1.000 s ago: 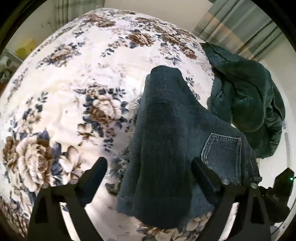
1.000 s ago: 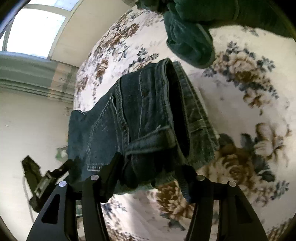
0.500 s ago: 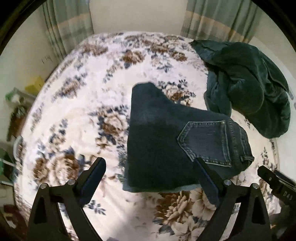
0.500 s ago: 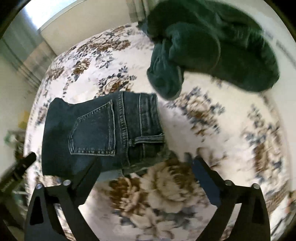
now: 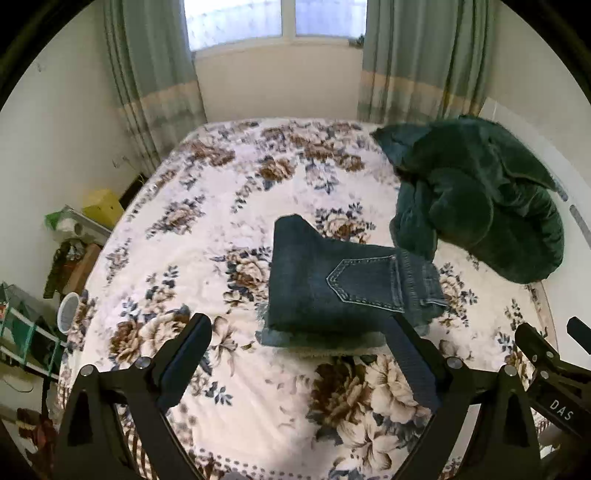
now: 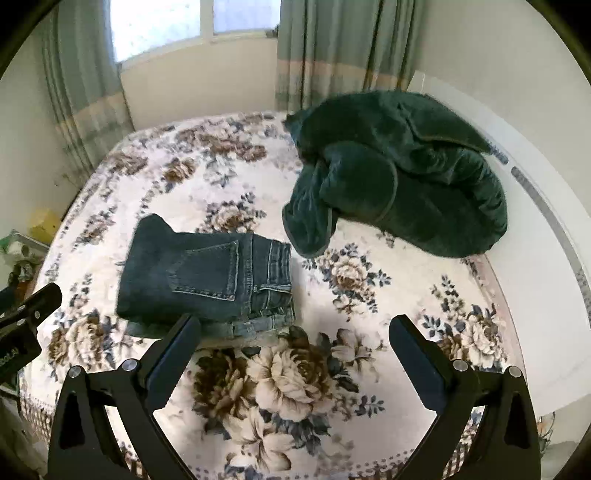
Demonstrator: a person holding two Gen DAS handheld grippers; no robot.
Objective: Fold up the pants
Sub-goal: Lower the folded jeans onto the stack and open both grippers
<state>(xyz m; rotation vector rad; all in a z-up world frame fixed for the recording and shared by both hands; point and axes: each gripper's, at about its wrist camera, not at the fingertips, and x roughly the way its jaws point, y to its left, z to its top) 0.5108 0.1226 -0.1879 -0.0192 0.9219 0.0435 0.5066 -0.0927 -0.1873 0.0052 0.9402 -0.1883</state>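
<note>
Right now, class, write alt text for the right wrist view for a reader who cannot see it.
Folded dark blue jeans, back pocket up, lie on a floral bedspread, with a crumpled dark green blanket beside them. The right tool hangs open and empty above the bed's near edge; curtains frame a window behind.

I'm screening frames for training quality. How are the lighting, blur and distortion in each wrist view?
Left wrist: sharp jeans, bright window, fisheye bowing the bed. Right wrist: slightly softer, green blanket edges smeared, window washed out, same barrel distortion.
</note>
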